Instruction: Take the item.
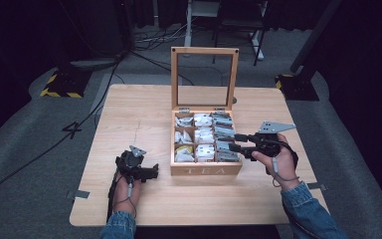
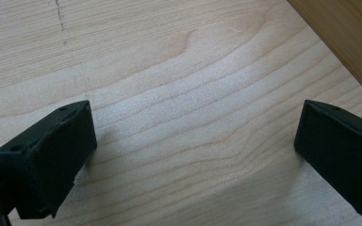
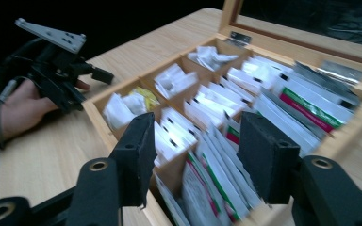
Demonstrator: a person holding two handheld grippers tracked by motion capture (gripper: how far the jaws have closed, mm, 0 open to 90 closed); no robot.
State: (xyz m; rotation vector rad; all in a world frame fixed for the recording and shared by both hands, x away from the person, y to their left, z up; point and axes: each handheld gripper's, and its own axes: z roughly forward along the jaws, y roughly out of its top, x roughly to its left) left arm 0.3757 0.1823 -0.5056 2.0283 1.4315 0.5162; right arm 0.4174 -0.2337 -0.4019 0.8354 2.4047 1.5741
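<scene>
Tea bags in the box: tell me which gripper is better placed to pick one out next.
Right. The right gripper hangs open over the tea box's right-hand column of tea bags. The left gripper is open too, but low over the bare table, left of the box.

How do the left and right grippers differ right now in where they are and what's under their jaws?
The left gripper sits low on the bare wooden table, beside the tea box; the right gripper hangs over the box's right-hand compartments. Between the left's jaws lies bare wood; between the right's jaws lie upright tea packets. Both stand open and hold nothing.
</scene>
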